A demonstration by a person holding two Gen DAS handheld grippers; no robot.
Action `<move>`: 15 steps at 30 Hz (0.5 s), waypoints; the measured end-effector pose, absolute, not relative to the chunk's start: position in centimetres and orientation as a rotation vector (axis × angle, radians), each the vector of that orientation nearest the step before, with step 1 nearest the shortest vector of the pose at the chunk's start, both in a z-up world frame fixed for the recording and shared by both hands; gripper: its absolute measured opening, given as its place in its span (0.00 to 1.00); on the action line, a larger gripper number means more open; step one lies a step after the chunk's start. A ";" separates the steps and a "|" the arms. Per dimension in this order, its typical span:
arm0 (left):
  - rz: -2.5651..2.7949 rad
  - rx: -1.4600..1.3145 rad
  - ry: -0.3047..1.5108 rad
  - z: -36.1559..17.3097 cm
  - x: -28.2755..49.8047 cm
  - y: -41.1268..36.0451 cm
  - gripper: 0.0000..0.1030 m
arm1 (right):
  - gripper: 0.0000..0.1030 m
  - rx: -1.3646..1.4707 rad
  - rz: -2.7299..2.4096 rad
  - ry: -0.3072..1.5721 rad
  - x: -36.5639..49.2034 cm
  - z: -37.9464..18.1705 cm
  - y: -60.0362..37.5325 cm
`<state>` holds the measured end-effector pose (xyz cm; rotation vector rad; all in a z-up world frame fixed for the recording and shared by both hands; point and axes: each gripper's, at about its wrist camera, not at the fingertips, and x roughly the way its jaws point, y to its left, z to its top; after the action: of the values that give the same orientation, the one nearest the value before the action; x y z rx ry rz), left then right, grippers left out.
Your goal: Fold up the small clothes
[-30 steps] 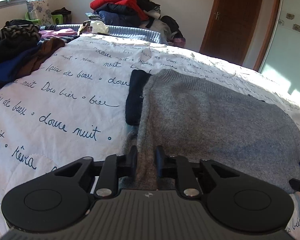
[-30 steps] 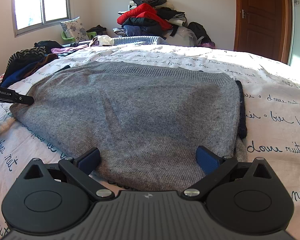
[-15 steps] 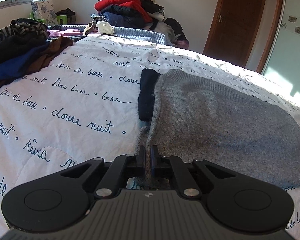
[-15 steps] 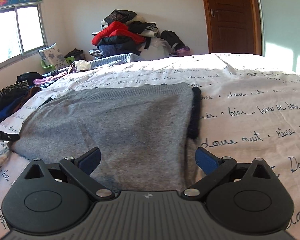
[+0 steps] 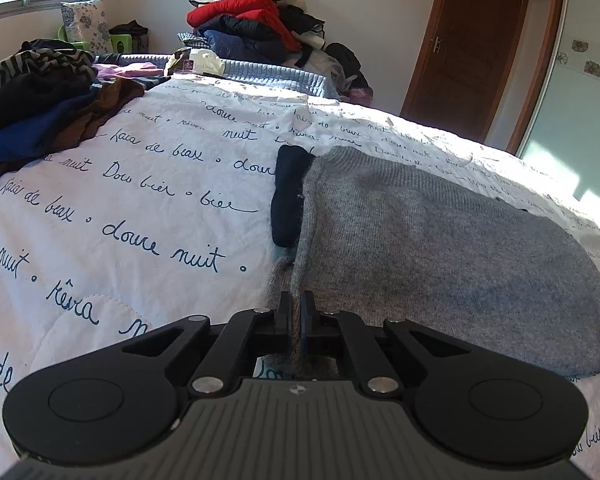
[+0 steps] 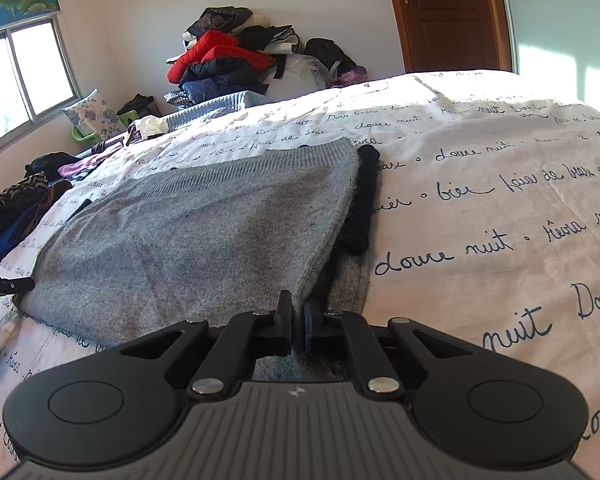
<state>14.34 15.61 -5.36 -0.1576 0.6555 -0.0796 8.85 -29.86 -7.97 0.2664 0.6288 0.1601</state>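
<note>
You are pinching the grey sweater (image 5: 440, 240) with the left tool (image 5: 296, 312); your right tool (image 6: 297, 320) is clamping its other near corner on the bed (image 6: 500, 168).

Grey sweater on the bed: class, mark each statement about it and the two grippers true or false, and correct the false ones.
1. The left gripper is shut on the grey sweater. True.
2. The right gripper stands wide open. False: it is shut on the sweater's edge.
3. A dark garment lies beside the sweater. True.
4. The sweater lies on a bare wooden floor. False: it lies on a white bedspread with written words.
</note>
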 end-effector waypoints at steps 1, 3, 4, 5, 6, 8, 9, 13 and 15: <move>-0.082 -0.166 0.649 -5.3 14.1 15.8 0.06 | 0.05 0.269 0.163 0.633 8.6 -7.9 -30.1; -0.092 -0.178 0.635 -5.1 13.4 16.2 0.05 | 0.05 0.256 0.163 0.647 8.1 -7.9 -30.3; -0.091 -0.172 0.637 -5.2 13.3 16.2 0.05 | 0.05 0.250 0.161 0.658 8.0 -8.0 -30.4; -0.087 -0.159 0.643 -5.2 13.4 16.2 0.06 | 0.05 0.252 0.166 0.673 8.1 -8.3 -30.5; -0.080 -0.142 0.652 -5.5 13.6 16.0 0.06 | 0.04 0.260 0.172 0.684 8.3 -8.6 -30.6; -0.071 -0.116 0.673 -5.6 14.1 15.5 0.06 | 0.05 0.299 0.153 0.675 8.5 -8.5 -31.0; -0.066 -0.097 0.677 -5.6 14.1 15.3 0.07 | 0.07 0.297 0.141 0.668 8.4 -8.3 -30.9; -0.012 -0.026 0.658 -5.0 13.8 14.5 0.39 | 0.07 0.137 0.068 0.592 7.7 -6.2 -28.6; 0.018 -0.005 0.639 -5.0 13.5 14.3 0.61 | 0.11 0.091 0.098 0.563 7.5 -5.5 -27.5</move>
<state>13.46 14.35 -4.99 -0.0054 0.6388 0.0182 7.54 -27.47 -5.54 0.0914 0.5634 0.0985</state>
